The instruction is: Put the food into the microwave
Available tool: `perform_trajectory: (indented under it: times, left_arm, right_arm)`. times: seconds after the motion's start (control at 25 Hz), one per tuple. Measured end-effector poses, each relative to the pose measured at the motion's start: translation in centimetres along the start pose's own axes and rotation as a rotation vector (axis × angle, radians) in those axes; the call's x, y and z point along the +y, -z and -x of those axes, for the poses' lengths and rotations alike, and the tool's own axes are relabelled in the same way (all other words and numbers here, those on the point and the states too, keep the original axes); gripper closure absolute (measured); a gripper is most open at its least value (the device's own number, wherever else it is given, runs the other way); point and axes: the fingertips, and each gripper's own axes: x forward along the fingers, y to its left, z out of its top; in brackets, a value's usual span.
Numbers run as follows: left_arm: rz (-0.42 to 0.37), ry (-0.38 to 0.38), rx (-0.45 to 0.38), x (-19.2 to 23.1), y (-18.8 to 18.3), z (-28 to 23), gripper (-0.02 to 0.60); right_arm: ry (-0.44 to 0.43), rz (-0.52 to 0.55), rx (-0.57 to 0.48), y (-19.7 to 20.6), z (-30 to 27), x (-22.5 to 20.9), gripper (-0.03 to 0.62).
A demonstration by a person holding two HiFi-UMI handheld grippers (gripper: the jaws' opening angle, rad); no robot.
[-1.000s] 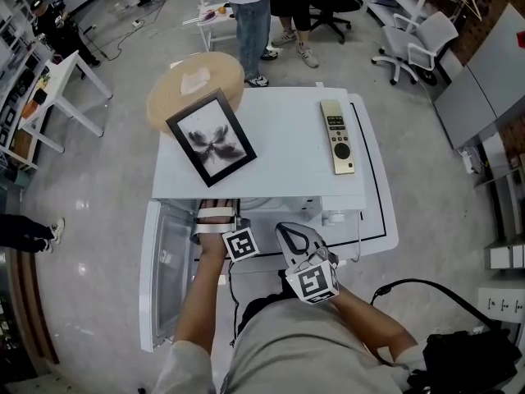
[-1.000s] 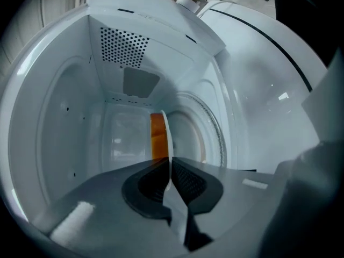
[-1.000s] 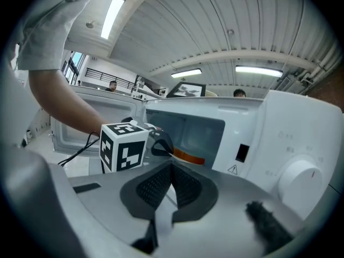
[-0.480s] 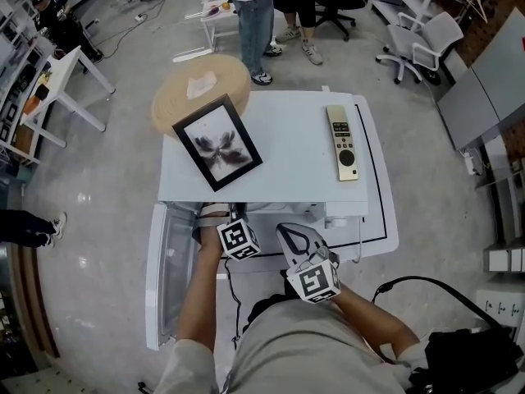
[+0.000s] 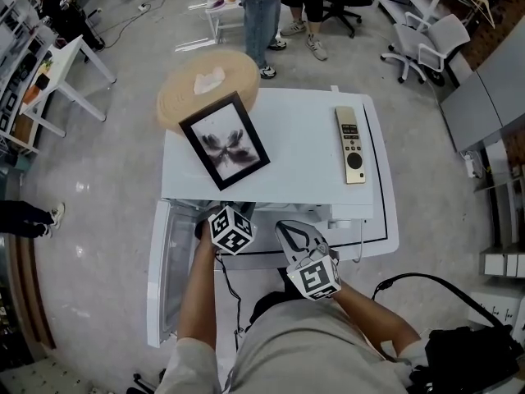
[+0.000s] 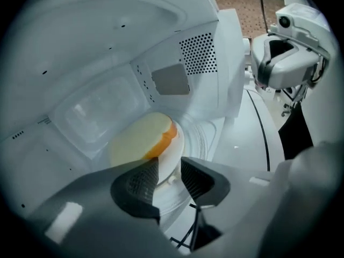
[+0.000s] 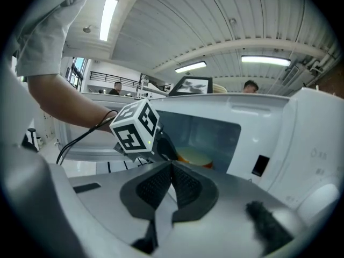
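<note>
The food [image 6: 137, 141], a pale round piece with an orange edge, lies on a white plate [image 6: 174, 152] on the turntable inside the white microwave [image 5: 279, 162]. My left gripper [image 6: 169, 177] reaches into the cavity with its jaws opening. The plate's near rim shows in the gap between them, and the pads do not press on it. In the head view only its marker cube [image 5: 230, 229] shows at the microwave mouth. My right gripper [image 7: 172, 183] stays shut and empty just outside the opening, and from there I see the food [image 7: 194, 157] past the left gripper's cube [image 7: 135, 127].
The microwave door [image 5: 168, 269] hangs open to the left. On the microwave top lie a black picture frame [image 5: 225, 140] and a remote [image 5: 350, 144]. A round wooden table [image 5: 193, 89] stands behind, with people [image 5: 262, 15] and an office chair [image 5: 422, 35] farther back.
The left gripper's marker cube has rolled over and shifted slightly toward the microwave opening. The right gripper has stayed where it was.
</note>
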Motion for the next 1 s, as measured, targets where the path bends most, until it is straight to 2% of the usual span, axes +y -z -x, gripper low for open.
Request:
perform_trajectory:
  times: [0.28, 0.48, 0.76, 0.88, 0.92, 1.0]
  left_arm:
    - [0.058, -0.01, -0.064, -0.2, -0.4, 0.9, 0.443]
    - [0.112, -0.061, -0.11, -0.5, -0.6, 2.5, 0.46]
    - [0.267, -0.126, -0.219, -2.0, -0.6, 5.8, 0.484]
    - [0.336, -0.192, -0.271, -2.2, -0.6, 7.8, 0.529]
    - [0.362, -0.209, -0.294, -2.3, -0.6, 8.5, 0.572]
    - [0.414, -0.22, -0.339, -2.9, -0.5, 9.8, 0.573]
  right_arm:
    - [-0.027, -0.002, 0.02, 0.4, -0.8, 0.4, 0.583]
    - [-0.045, 0.001, 0.012, -0.1, -1.2, 0.6, 0.583]
    - [-0.071, -0.025, -0.003, -0.9, -1.5, 1.9, 0.583]
    - [-0.081, -0.036, -0.009, -1.3, -1.4, 2.4, 0.583]
    - [-0.084, -0.04, -0.011, -1.5, -1.4, 2.5, 0.583]
    - [-0.087, -0.044, -0.018, -1.9, -1.3, 2.8, 0.583]
